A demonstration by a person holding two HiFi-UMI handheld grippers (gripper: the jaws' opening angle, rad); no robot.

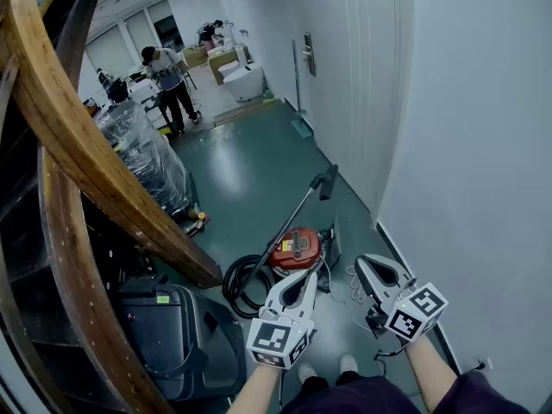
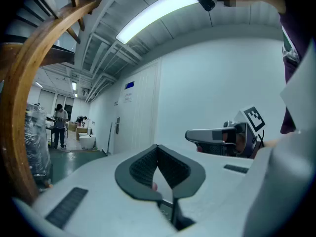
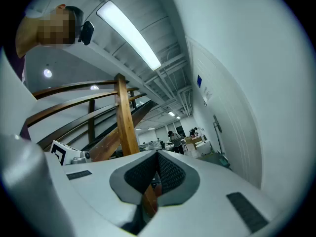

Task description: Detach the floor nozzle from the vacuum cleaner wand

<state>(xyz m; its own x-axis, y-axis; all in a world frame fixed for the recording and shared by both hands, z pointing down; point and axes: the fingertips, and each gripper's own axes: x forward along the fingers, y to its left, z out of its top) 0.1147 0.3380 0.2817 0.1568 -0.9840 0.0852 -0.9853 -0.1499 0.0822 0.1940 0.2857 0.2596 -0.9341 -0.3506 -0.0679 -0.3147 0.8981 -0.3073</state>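
A red canister vacuum cleaner (image 1: 295,247) sits on the green floor just ahead of my feet. Its black hose (image 1: 239,285) lies coiled to its left. The slim wand (image 1: 291,222) runs away from the hose toward the wall and ends in a dark nozzle piece (image 1: 328,182). My left gripper (image 1: 313,271) hangs level above the canister, shut and empty. My right gripper (image 1: 364,264) is beside it on the right, also shut with nothing between its jaws. In the left gripper view the pads (image 2: 150,169) meet, and the right gripper (image 2: 217,135) shows beyond them. The right gripper view shows its pads (image 3: 168,174) closed.
A curved wooden stair rail (image 1: 82,158) fills the left. Under it are a plastic-wrapped stack (image 1: 145,155) and a black case (image 1: 177,335). A white wall (image 1: 466,145) runs close along the right. A person (image 1: 168,80) stands far down the corridor near boxes.
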